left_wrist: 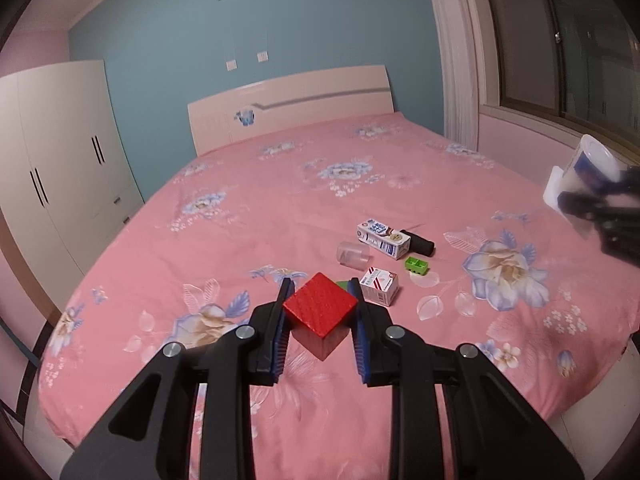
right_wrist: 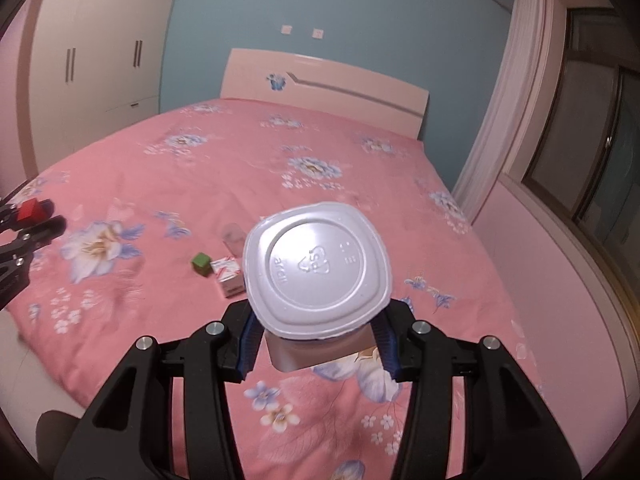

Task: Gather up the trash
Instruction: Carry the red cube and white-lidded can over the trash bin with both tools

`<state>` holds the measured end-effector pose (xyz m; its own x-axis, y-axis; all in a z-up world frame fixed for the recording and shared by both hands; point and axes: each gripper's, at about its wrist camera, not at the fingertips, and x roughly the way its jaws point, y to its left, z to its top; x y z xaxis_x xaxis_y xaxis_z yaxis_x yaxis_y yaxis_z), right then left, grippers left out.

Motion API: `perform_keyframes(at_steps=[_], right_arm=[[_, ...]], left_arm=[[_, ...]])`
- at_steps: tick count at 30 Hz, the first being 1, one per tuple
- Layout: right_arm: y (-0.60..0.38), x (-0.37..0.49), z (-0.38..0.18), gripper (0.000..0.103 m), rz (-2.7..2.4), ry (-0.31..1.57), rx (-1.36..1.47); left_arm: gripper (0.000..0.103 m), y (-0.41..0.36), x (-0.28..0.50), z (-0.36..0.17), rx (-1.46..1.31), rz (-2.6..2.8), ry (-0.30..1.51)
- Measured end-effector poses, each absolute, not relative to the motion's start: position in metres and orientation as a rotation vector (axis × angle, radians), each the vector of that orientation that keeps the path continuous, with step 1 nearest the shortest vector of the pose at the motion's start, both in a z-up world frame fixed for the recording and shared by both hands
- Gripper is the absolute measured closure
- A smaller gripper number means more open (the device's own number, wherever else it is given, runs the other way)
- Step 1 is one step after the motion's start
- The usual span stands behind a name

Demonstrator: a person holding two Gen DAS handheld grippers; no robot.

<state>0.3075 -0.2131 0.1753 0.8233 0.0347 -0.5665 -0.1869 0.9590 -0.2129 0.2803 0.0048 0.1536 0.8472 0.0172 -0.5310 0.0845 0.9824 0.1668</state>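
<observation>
Left claw (left_wrist: 320,312) clenched on red wooden cube (left_wrist: 320,308), right claw (right_wrist: 316,328) clenched on white plastic cup (right_wrist: 316,272), both above pink bed (left_wrist: 240,220); cartons (left_wrist: 379,287) lying below.

"PS" recycling mark on cup base (right_wrist: 316,268)

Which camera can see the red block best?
The left wrist view. The red block sits big and close there, gripped between the left tool's fingers, with its top and sides showing. In the right wrist view it is only a tiny red bit at the far left edge.
</observation>
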Motion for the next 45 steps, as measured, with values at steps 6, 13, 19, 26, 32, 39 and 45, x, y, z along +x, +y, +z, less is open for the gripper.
perform_keyframes(at_steps=[6, 13, 19, 26, 32, 39, 45], right_arm=[[-0.197, 0.256, 0.191, 0.054, 0.158, 0.566, -0.286], [-0.178, 0.209, 0.180, 0.054, 0.213, 0.579, -0.310], [-0.169, 0.188, 0.154, 0.054, 0.248, 0.623, -0.317], [-0.162, 0.174, 0.113, 0.054, 0.273, 0.687, -0.324], [-0.159, 0.168, 0.076, 0.054, 0.300, 0.754, -0.324], [-0.151, 0.159, 0.024, 0.054, 0.339, 0.848, -0.343], [-0.144, 0.151, -0.021, 0.054, 0.372, 0.942, -0.355]], left_arm=[[0.073, 0.008, 0.236, 0.165, 0.187, -0.039, 0.538], [0.073, 0.016, 0.199, 0.153, 0.189, -0.045, 0.568], [0.073, 0.023, 0.180, 0.125, 0.184, -0.057, 0.634], [0.073, 0.025, 0.168, 0.081, 0.191, -0.062, 0.717], [0.073, 0.020, 0.158, 0.041, 0.208, -0.080, 0.794], [0.073, 0.014, 0.154, -0.012, 0.218, -0.105, 0.908], [0.073, 0.010, 0.152, -0.055, 0.223, -0.133, 1.002]])
